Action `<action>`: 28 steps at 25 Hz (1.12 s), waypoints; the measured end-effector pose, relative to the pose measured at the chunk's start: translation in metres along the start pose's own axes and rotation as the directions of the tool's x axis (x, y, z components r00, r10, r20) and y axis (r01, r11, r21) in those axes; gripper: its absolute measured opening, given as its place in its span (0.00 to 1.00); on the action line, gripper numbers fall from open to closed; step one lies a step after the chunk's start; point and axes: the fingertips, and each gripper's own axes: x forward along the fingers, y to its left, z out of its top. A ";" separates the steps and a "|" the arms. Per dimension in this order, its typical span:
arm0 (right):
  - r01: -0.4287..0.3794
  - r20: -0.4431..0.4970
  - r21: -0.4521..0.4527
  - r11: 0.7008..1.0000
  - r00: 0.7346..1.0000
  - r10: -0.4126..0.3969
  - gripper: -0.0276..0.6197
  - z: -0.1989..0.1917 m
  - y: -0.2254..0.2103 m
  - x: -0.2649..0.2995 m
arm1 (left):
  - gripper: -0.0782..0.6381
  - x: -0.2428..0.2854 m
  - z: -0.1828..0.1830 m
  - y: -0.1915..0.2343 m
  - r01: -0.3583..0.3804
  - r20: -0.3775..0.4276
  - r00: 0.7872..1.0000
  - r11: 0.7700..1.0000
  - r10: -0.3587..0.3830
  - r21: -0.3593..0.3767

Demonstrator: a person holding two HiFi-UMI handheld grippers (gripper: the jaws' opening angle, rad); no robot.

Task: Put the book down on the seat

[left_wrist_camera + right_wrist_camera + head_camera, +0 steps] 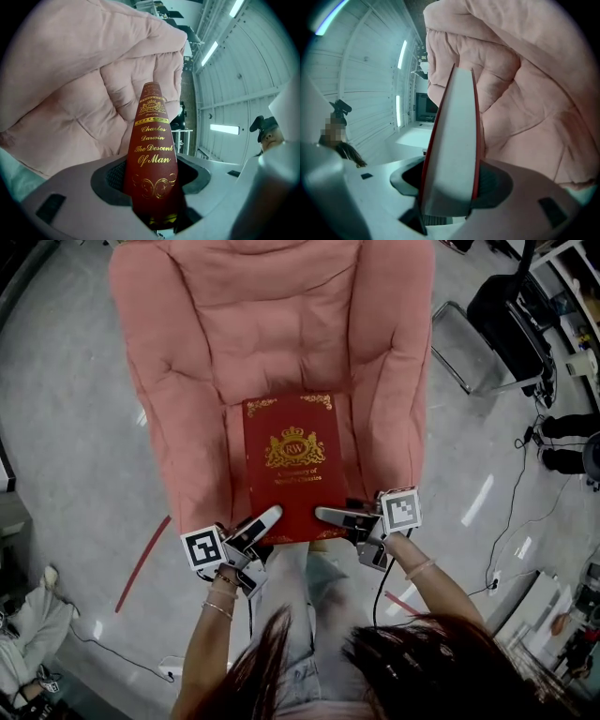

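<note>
Above the seat (286,371) of the pink armchair (178,343), between its two padded arms, a red book (292,460) is lying level with its cover up, the gold crest and lettering facing the head camera. Whether its underside is touching the cushion cannot be told. The left gripper (265,521) is pinching the near corner on the spine side. In the left gripper view the spine, lettered "Charles Darwin, The Descent of Man" in gold, is standing between the jaws, with the dark pads pressing on both covers. The right gripper (331,515) is clamping the near corner on the opposite side. In the right gripper view the white page edges, framed by the red covers, are sitting squeezed between the pads. The person's left forearm (211,634) and right forearm (441,587) are reaching in from the bottom of the head view.
</note>
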 end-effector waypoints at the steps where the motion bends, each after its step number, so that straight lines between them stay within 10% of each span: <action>1: -0.001 0.004 0.007 1.000 1.000 0.001 0.48 0.001 -0.005 0.000 | 0.45 0.002 0.001 0.005 -0.004 -0.004 1.000 1.000 0.004 -0.004; 28: 0.061 0.007 0.075 0.995 0.998 -0.061 0.48 0.005 -0.091 0.008 | 0.45 0.027 0.009 0.088 -0.057 -0.047 0.998 0.993 0.052 -0.106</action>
